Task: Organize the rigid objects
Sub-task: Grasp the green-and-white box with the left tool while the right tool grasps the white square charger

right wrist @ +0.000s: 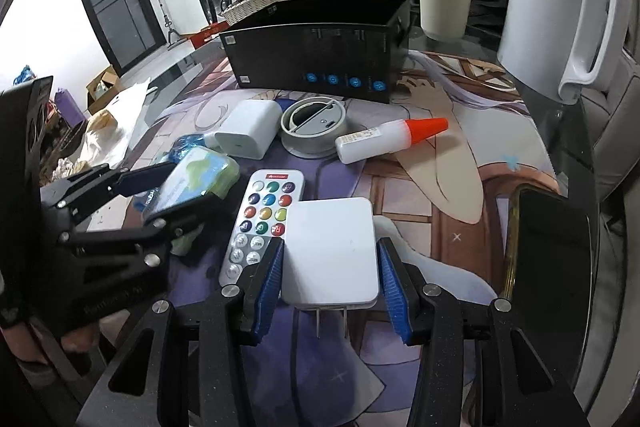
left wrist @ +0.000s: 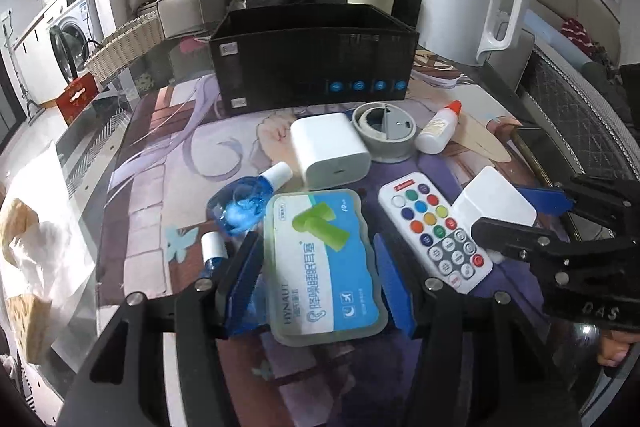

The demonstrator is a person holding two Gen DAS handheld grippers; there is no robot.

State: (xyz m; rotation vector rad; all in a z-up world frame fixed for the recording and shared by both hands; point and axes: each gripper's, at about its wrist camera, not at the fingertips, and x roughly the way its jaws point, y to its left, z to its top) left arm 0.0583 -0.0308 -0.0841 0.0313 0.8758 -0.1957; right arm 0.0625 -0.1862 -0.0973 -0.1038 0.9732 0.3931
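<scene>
All positions are given relative to the black open-topped rectangular box (left wrist: 312, 61) at the back of the counter (right wrist: 500, 163).

In front of the box, at far left, the left gripper (left wrist: 316, 267) straddles the translucent flat earplug case with blue-and-white label (left wrist: 322, 267); whether its blue pads press the case cannot be determined. A clear blue plastic bottle with white cap (left wrist: 244, 205) lies just left of the case.

Directly before the box stand a white cube-shaped charger (left wrist: 330, 149) and a grey round holder (left wrist: 384, 133).

Further forward lies a white remote control with coloured round buttons (right wrist: 260, 223).

To its right, the right gripper (right wrist: 330, 267) is closed on a white flat square plug adapter (right wrist: 330, 251), both pads in contact.

A white glue bottle with orange cone tip (right wrist: 384, 141) lies front-right of the box.
</scene>
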